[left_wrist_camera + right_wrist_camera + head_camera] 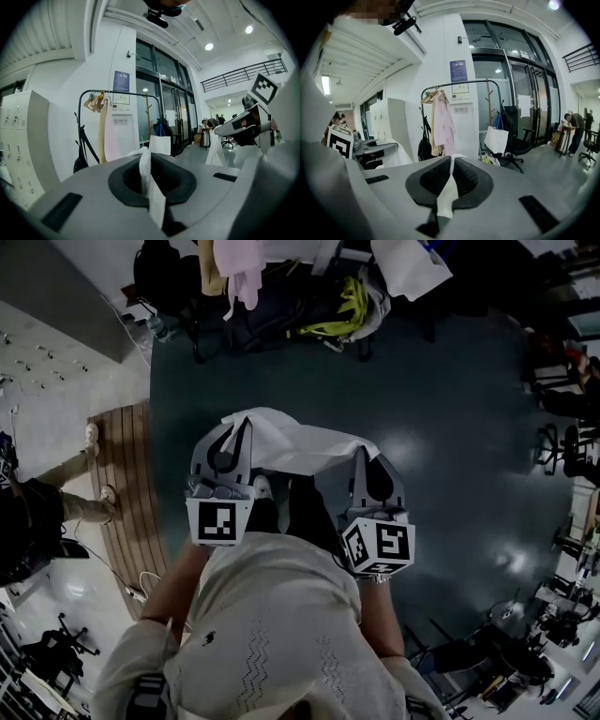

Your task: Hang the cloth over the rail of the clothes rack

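Observation:
A white cloth point(298, 443) is stretched between my two grippers in front of the person's chest. My left gripper point(239, 430) is shut on its left edge, and a fold of cloth point(152, 192) sticks up between the dark pads. My right gripper point(367, 459) is shut on the other edge, where a cloth strip point(447, 194) is pinched in the pads. The clothes rack stands some way ahead by the white wall. Its black rail point(459, 84) carries hangers and a pink garment point(443, 122). In the left gripper view the rail point(117, 92) appears at the centre left.
A white paper bag point(497, 139) and a black office chair point(515, 140) stand right of the rack. A black bag point(425, 149) hangs at its left post. White lockers point(21, 140) line the left wall. A wooden platform point(122, 484) and a bystander's legs point(66, 507) are at the left.

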Available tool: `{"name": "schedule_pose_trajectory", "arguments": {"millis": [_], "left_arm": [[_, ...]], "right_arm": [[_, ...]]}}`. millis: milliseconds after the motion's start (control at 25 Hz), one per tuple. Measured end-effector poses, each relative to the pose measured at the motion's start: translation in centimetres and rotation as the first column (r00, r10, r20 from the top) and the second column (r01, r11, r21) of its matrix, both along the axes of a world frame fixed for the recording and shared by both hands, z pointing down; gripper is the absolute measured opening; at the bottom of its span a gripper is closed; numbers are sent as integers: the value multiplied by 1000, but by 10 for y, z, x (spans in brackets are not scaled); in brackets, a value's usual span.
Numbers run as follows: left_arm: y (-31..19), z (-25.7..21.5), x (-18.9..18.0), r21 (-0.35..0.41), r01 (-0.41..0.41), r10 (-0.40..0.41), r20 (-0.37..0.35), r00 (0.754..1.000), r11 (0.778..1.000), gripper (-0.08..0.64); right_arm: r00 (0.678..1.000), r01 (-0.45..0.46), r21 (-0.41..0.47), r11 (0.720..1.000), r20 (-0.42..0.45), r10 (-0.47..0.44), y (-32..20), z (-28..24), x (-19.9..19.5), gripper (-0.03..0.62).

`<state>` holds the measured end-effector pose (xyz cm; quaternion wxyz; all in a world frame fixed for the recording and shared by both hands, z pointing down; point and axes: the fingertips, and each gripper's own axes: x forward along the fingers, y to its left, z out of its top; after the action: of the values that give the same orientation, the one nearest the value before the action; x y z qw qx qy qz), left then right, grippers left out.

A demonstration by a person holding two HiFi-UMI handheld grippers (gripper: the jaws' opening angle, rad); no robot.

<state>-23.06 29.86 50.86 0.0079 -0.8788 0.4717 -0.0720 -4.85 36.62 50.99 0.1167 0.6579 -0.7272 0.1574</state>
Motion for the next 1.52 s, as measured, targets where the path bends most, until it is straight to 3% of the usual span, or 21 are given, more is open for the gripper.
{"name": "schedule_pose_trajectory", "arguments": {"millis": [280, 520, 960, 1320, 1520], "left_arm": [[-26, 0, -1, 1, 57, -57, -5, 998, 998, 20], [-57, 0, 5, -47, 136, -138, -29, 990, 990, 20], [-133, -15, 65, -18, 253, -253, 0, 968, 967, 20], [-194, -22, 125, 4, 349, -349, 41, 936, 937, 20], [-213, -35, 151, 35, 338, -339, 43, 940, 940, 20]], "right_arm": [[999, 29, 17, 999, 14, -29, -33, 3, 10, 25], [996, 79, 13, 997, 39, -80, -80, 7, 20, 25], [986, 155, 34, 987, 54, -157, -180, -6, 102, 25], [961, 258, 67, 964, 83, -263, -264, -5, 158, 25], [961, 262, 105, 959, 68, -270, -289, -19, 178, 25]]}}
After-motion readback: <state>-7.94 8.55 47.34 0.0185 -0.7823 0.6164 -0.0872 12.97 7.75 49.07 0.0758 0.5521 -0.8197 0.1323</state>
